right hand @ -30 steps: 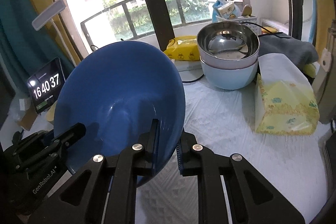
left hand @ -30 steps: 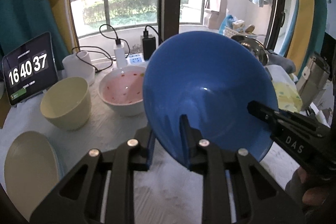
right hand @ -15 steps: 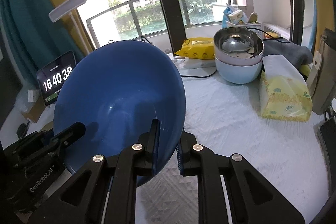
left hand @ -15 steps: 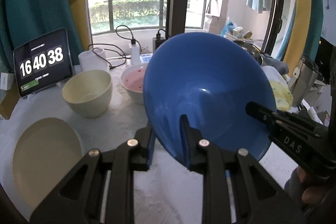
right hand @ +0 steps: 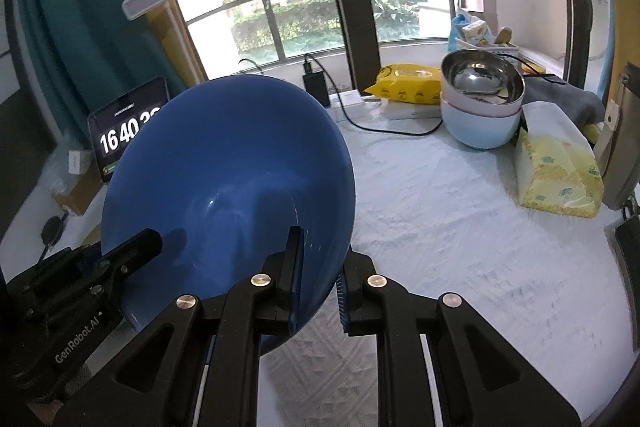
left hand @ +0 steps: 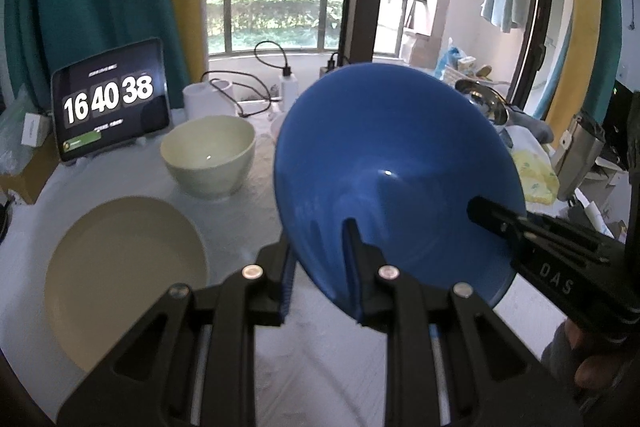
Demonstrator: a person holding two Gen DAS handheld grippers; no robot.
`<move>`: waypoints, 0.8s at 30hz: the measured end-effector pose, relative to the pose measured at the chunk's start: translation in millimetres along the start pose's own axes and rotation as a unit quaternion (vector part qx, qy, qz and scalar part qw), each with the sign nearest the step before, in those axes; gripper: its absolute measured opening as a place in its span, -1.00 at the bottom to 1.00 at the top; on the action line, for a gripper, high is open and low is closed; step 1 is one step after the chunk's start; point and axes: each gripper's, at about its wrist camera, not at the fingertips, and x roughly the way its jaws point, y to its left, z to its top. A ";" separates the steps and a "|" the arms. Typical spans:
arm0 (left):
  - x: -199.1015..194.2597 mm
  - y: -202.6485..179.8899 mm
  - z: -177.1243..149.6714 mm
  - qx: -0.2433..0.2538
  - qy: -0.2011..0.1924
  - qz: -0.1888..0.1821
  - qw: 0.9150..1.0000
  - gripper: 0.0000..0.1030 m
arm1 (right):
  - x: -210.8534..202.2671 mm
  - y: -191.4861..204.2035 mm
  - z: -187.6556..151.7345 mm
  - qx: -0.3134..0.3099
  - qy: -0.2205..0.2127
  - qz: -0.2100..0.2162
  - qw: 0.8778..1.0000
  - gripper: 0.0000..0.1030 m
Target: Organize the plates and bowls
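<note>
Held aloft between both tools: a large, deep blue plastic bowl (left hand: 396, 179), tipped on its side, rim clenched by the left tongs (left hand: 320, 259) on one edge and by the right tongs (right hand: 316, 267) on the opposite edge, one finger of each inside the bowl and one outside. Raised higher above the white cloth-covered surface (right hand: 460, 227) than a second ago, with more of the cloth and the pale cream round plate (left hand: 124, 275) now in sight in the left view, and the clock on the black tablet (left hand: 110, 103) moved on from 37 to 38. Carried, then, not set down; probably in transit toward a stacking place. Resting below on the left side: the plate and, just behind it, a pale green ceramic bowl (left hand: 210, 155). Well apart at the far right: a stack topped by a shiny steel bowl (right hand: 482, 79) nested over a light blue bowl (right hand: 480, 127). Destination not yet clear from either view.
</note>
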 end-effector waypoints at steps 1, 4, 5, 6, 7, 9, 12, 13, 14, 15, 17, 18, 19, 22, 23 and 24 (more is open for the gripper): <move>-1.6 2.1 -1.9 -0.002 0.001 0.000 1.000 -0.56 | -0.6 2.8 -1.3 -0.002 0.002 0.001 1.000 -0.69; -5.7 9.1 -8.0 -0.008 0.007 0.002 1.000 -0.56 | -1.1 10.0 -6.7 -0.006 0.011 0.003 1.000 -0.68; -6.6 11.0 -9.8 -0.010 0.009 0.001 1.000 -0.56 | -0.8 12.9 -9.2 -0.007 0.016 0.005 1.000 -0.68; -7.0 13.2 -12.1 -0.011 0.012 0.002 1.000 -0.56 | -0.2 14.3 -10.9 -0.007 0.019 0.005 1.000 -0.68; -7.2 15.2 -14.7 -0.012 0.015 0.002 1.000 -0.56 | 0.4 15.7 -12.6 -0.007 0.022 0.006 1.000 -0.68; -8.2 17.2 -18.4 -0.013 0.020 0.001 1.000 -0.55 | 1.7 19.0 -16.0 -0.008 0.029 0.006 1.000 -0.68; -9.4 20.2 -25.1 -0.014 0.029 -0.001 0.999 -0.53 | 2.4 21.9 -19.9 -0.006 0.038 0.008 0.999 -0.68; -9.7 21.0 -27.2 -0.014 0.031 -0.001 0.999 -0.53 | 3.1 22.7 -21.2 -0.005 0.042 0.008 0.999 -0.68; -9.8 21.5 -29.8 -0.015 0.035 -0.002 0.999 -0.53 | 3.8 23.5 -23.1 -0.006 0.047 0.008 0.999 -0.68; -9.8 21.5 -31.5 -0.015 0.037 -0.004 0.999 -0.52 | 4.7 23.9 -25.1 -0.005 0.052 0.009 0.999 -0.68; -10.4 21.9 -35.7 -0.015 0.042 -0.007 0.999 -0.52 | 5.4 23.6 -28.0 -0.002 0.057 0.008 0.998 -0.68; -10.3 22.2 -37.0 -0.014 0.043 -0.008 0.999 -0.52 | 5.5 23.4 -29.8 0.000 0.059 0.007 0.998 -0.68; -10.8 22.0 -38.2 -0.014 0.044 -0.010 0.999 -0.51 | 5.6 23.5 -31.0 0.000 0.061 0.006 0.998 -0.68; -9.6 22.6 -40.6 -0.012 0.050 -0.012 0.999 -0.50 | 5.2 22.6 -34.5 0.003 0.067 0.004 0.998 -0.68; -9.1 22.4 -41.9 -0.012 0.053 -0.012 0.998 -0.50 | 5.3 21.9 -35.8 0.005 0.069 0.004 0.998 -0.68; -8.4 22.5 -43.3 -0.011 0.056 -0.011 0.998 -0.50 | 5.7 21.4 -36.9 0.007 0.072 0.004 0.997 -0.68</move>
